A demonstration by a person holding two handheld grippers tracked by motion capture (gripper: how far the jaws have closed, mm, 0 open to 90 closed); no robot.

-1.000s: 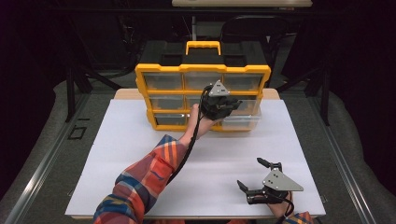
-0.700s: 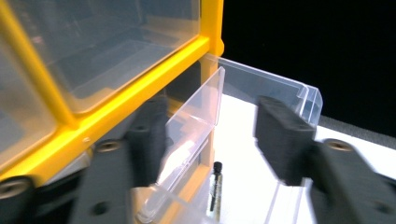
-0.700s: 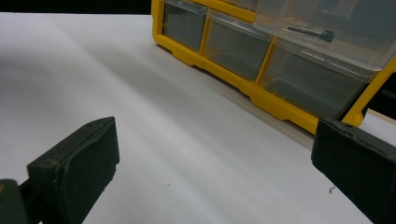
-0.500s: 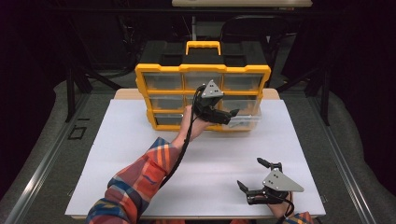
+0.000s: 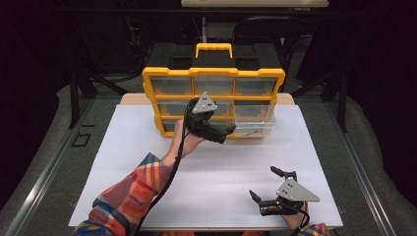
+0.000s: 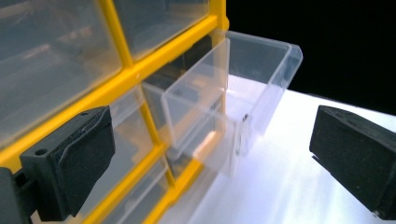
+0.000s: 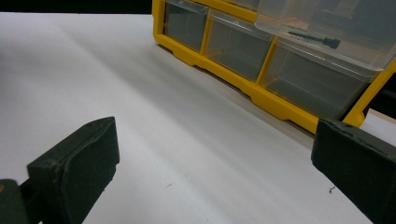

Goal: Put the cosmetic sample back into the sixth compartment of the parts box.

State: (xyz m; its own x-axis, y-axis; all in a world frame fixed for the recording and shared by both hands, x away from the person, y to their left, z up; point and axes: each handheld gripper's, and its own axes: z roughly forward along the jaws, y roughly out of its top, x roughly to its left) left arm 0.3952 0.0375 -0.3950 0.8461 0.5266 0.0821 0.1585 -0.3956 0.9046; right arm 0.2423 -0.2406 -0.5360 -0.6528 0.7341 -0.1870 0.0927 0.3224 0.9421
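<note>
A yellow organizer [image 5: 214,73] with clear drawers stands at the back of the white table [image 5: 147,147]. One clear drawer [image 5: 253,124] in its right column is pulled out; in the right gripper view a black screw [image 7: 313,39] lies in this drawer [image 7: 327,32]. My left gripper [image 5: 223,134] hovers in front of the organizer's middle, left of the drawer, open and holding nothing. In the left gripper view the drawer [image 6: 233,93] juts out ahead between the wide jaws of the left gripper [image 6: 210,163]. My right gripper [image 5: 264,183] rests open near the table's front right, also seen as the right gripper [image 7: 210,172].
The organizer carries a yellow handle [image 5: 214,48] on a black top. The table's wooden back edge [image 5: 133,98] shows beside the organizer. Dark floor and chair frames surround the table.
My left gripper has drawn back from the pulled-out drawer, toward the person and to the left. The drawer stays out. The right gripper has not moved.
</note>
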